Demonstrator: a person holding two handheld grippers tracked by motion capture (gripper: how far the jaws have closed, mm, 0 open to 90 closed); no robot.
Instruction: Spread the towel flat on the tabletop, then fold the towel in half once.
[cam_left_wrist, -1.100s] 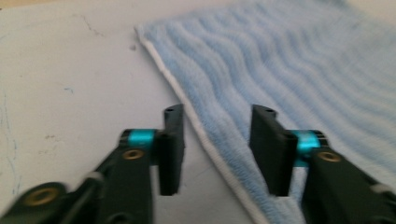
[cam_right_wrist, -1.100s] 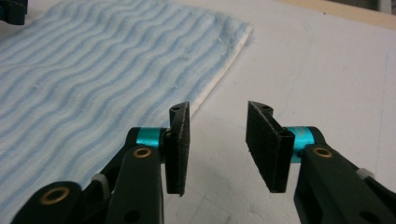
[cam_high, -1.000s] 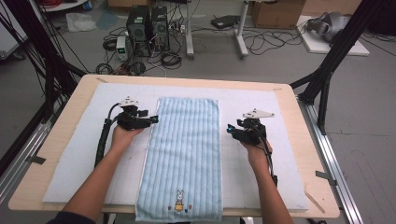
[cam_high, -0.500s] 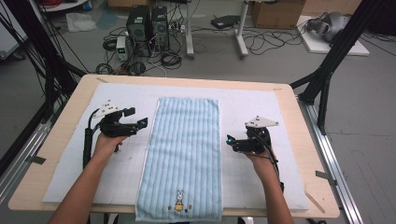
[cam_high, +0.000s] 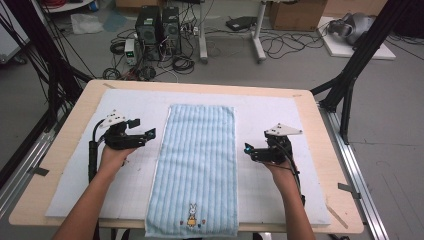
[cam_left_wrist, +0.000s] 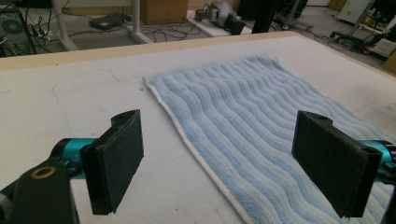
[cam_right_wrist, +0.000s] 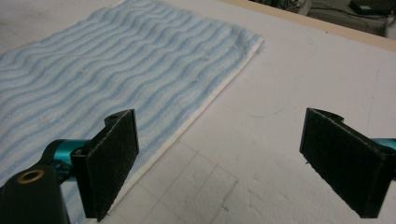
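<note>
**Towel flat on mat, both grippers released beside it**

Nearest the person's edge, the pale blue ribbed terry towel (cam_high: 197, 170) overhung the front of the table slightly; a small embroidered rabbit (cam_high: 192, 216) sat near that hem. The towel lay flat and lengthwise down the middle of the white foam mat (cam_high: 295, 195), which covered most of the light wooden tabletop (cam_high: 320, 120).

Further in, the right gripper (cam_high: 248, 149) was held just off the towel's right long edge, pointing toward it, with the grey three-cornered plate on top. In the right gripper view its jaws stood wide, nothing between the black pads; one pad hung over the towel's white-bound edge (cam_right_wrist: 205, 105), the other over bare mat. The jaws had just been opening, with no cloth caught in them.

A little farther up the table, the left gripper (cam_high: 148, 134) sat just off the towel's left long edge, also aimed at it. In the left gripper view its jaws were likewise spread wide and empty, one pad above the mat, the other above the towel (cam_left_wrist: 261, 126). These jaws had also just been opening, clear of the fabric.

Beyond the table, computer towers (cam_high: 159, 25) and tangled cables (cam_high: 185, 62) lay on the grey floor.
</note>
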